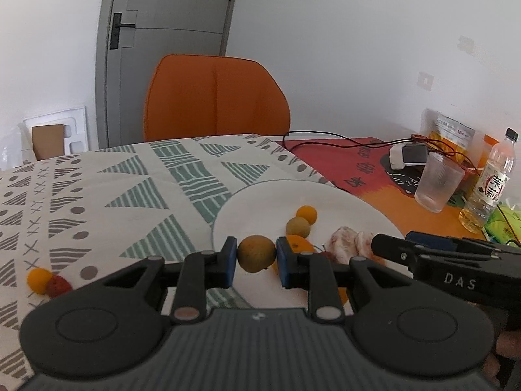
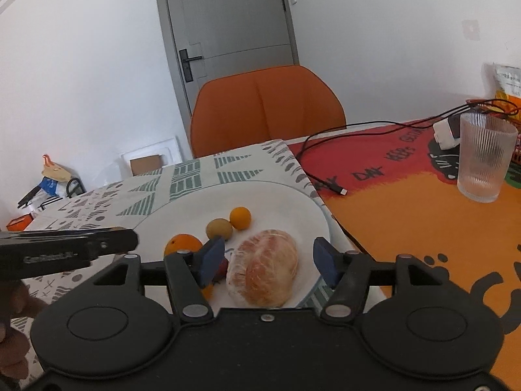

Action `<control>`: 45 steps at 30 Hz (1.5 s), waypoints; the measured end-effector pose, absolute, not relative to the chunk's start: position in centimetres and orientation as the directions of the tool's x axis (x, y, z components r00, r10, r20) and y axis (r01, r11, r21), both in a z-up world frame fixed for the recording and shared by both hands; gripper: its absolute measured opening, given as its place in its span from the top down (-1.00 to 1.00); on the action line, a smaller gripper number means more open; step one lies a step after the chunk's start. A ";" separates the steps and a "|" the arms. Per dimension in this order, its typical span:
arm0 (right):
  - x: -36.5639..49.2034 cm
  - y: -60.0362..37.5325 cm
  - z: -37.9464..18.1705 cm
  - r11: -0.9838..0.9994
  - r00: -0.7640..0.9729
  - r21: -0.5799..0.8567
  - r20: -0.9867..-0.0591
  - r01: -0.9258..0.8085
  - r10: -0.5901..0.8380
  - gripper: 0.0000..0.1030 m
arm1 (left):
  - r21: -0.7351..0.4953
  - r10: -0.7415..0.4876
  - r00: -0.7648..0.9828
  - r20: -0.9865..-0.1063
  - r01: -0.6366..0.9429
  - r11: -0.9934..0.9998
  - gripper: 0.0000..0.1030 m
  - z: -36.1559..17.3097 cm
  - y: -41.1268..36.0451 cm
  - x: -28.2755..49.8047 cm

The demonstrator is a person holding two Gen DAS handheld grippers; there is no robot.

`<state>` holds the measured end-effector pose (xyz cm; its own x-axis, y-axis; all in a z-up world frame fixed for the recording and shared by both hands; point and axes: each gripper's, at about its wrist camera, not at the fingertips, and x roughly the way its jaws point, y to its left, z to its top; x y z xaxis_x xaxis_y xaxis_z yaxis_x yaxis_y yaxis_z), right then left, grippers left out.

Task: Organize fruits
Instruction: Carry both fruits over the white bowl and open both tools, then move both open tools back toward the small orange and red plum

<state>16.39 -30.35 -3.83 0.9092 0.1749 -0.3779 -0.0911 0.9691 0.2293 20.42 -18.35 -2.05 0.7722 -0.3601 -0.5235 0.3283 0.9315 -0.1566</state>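
Note:
My left gripper [image 1: 255,257] is shut on a round brownish-green fruit [image 1: 256,252], held just above the near rim of a white plate [image 1: 260,202]. On the plate lie a small orange fruit [image 1: 306,214], another brownish-green one [image 1: 297,227], an orange [image 1: 298,244] and a peeled citrus [image 2: 263,267]. My right gripper [image 2: 268,257] is open around the peeled citrus, and its blue pads stand clear of it. A small orange fruit [image 1: 38,279] and a red one [image 1: 58,286] lie together on the patterned tablecloth at the left.
A ribbed glass [image 1: 438,185], a drink bottle [image 1: 488,189] and a charger with a black cable [image 2: 325,182] sit on the red-orange mat to the right. An orange chair [image 1: 215,97] stands behind the table's far edge.

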 end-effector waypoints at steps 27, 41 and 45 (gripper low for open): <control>16.1 -25.0 -2.2 0.948 0.887 0.220 -0.352 -0.231 0.298 -0.63 | -0.115 -0.166 0.843 -0.511 0.125 0.986 -0.86 -0.8 -10.0 18.6; 16.5 -20.9 -1.0 0.924 0.872 0.195 -0.311 -0.330 0.377 -1.00 | -0.125 -0.075 0.860 -0.505 0.013 0.992 -0.88 -1.1 -4.1 17.2; 16.9 -19.2 -0.6 0.914 0.858 0.180 -0.317 -0.363 0.404 -1.00 | -0.129 -0.047 0.860 -0.508 -0.022 0.991 -0.88 -1.2 -2.5 16.8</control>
